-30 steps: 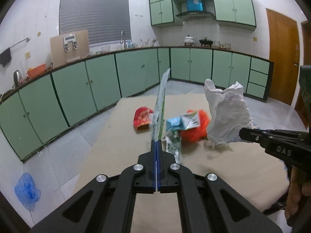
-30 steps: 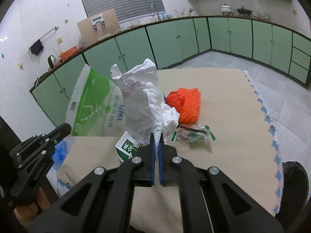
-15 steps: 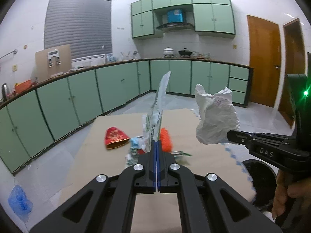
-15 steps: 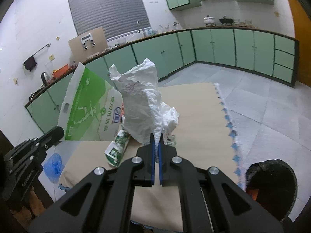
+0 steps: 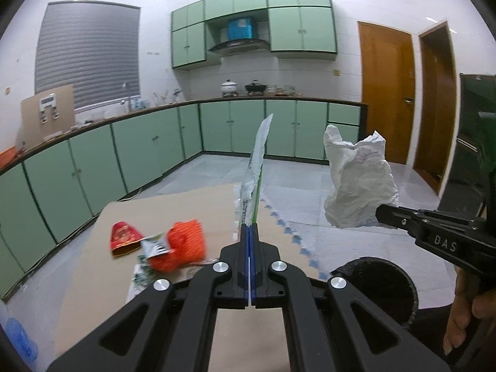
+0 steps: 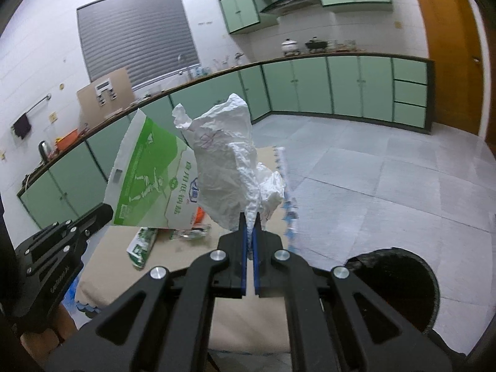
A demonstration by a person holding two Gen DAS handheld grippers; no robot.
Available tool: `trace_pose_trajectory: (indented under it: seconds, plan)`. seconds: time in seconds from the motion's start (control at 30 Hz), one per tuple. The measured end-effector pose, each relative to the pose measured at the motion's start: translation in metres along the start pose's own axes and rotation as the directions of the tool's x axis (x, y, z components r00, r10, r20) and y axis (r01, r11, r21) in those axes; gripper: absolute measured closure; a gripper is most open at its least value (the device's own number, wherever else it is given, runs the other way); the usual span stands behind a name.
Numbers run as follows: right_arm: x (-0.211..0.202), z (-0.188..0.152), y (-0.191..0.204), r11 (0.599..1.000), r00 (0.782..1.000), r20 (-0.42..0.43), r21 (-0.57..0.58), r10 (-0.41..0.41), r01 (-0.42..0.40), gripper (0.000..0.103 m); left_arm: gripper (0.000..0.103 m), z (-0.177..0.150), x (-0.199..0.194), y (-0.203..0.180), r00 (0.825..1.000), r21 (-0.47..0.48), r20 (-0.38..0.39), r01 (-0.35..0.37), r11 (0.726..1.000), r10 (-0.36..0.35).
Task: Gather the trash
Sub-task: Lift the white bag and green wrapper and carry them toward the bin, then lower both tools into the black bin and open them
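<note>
The black trash bin (image 6: 400,282) sits on the floor below and right of both loads, nearer the right tongs (image 6: 250,217) clamped on crumpled white paper (image 6: 229,167) than the left tongs (image 5: 250,228) pinching the upright green-and-white bag (image 5: 255,170) above the bench (image 5: 93,266).

The black bin (image 6: 400,282) at the lower right of the right wrist view is partly covered by the tool's frame. The green-and-white bag (image 6: 148,183) hides part of the litter on the surface (image 6: 105,266). The printing on the small wrappers (image 5: 155,248) is too blurred to read
</note>
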State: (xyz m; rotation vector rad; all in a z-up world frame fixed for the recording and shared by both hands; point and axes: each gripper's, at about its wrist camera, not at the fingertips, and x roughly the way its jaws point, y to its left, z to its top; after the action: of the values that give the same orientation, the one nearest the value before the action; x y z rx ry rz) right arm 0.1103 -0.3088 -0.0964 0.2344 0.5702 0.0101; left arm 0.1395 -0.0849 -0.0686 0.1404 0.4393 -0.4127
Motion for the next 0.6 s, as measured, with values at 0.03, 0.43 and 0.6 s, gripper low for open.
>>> trace_pose_trajectory:
  seconds: [0.03,0.43,0.6]
  plan:
    - [-0.004,-0.001,-0.006,1.000,1.000,0.004,0.006,-0.009,0.009,0.101,0.102,0.002,0.002,-0.007,1.000,0.008,0.001,0.010,1.000,-0.010]
    - [-0.040,-0.025,-0.098,0.980,0.984,0.000,0.083,-0.180,0.179,0.101,0.103,0.008,0.039,-0.098,0.980,0.074,-0.035,0.200,0.977,-0.198]
    - [-0.042,-0.049,-0.145,0.956,0.964,-0.049,0.124,-0.263,0.267,0.101,0.103,-0.002,0.061,-0.141,0.961,0.102,-0.079,0.273,0.957,-0.266]
